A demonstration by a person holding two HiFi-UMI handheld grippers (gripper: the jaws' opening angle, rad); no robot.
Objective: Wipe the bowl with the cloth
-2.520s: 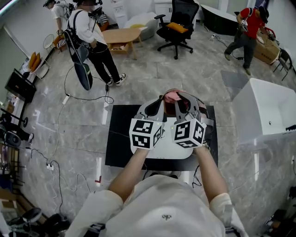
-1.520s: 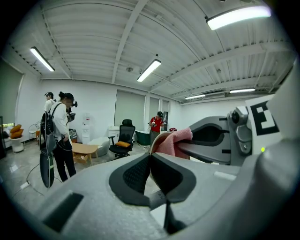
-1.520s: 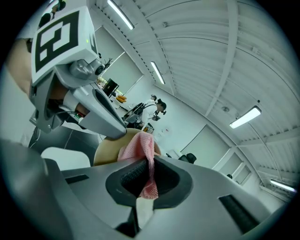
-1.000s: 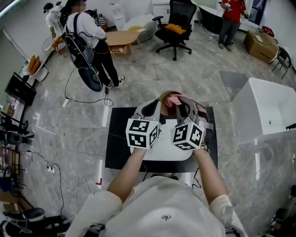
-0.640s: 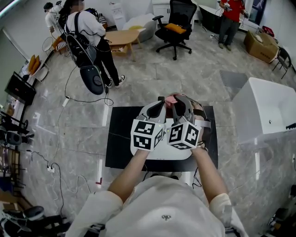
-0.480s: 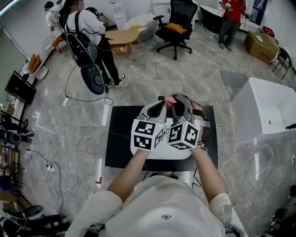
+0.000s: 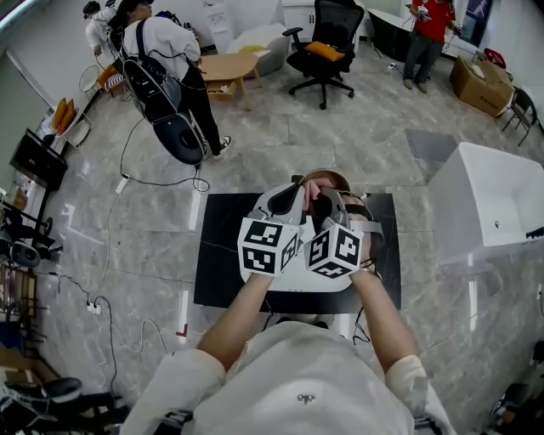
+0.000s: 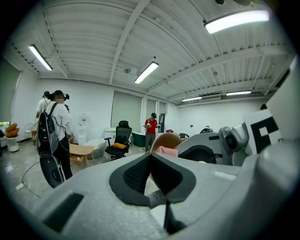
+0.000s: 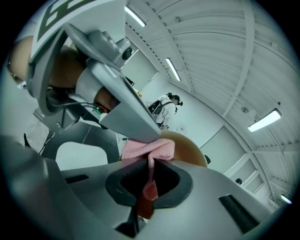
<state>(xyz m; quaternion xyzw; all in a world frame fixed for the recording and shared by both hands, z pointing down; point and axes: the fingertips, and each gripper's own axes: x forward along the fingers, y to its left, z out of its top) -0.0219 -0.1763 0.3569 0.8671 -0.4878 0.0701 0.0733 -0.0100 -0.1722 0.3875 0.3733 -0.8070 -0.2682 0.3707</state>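
A tan bowl point(image 7: 333, 180) is held up off the table between both grippers. My left gripper point(image 7: 292, 190) is shut on its rim; in the left gripper view the bowl point(image 8: 168, 139) rises just past the closed jaws point(image 8: 150, 157). My right gripper point(image 7: 326, 195) is shut on a pink cloth point(image 7: 312, 183). In the right gripper view a strand of the cloth point(image 9: 151, 151) hangs between the pads point(image 9: 149, 172), and the bunched part lies against the bowl point(image 9: 188, 148). The bowl's inside is mostly hidden.
Below the grippers are a white round tabletop point(image 7: 297, 277) and a black mat point(image 7: 216, 255). A white tub point(image 7: 493, 204) stands at the right. People point(image 7: 166, 59) stand at the back left, with an office chair point(image 7: 327, 42) and a person in red point(image 7: 429, 25) farther off. Cables cross the floor.
My right gripper has drawn in to the left, closer to the left gripper, with the cloth shifting over the bowl. The person with the bag has stepped along in the background.
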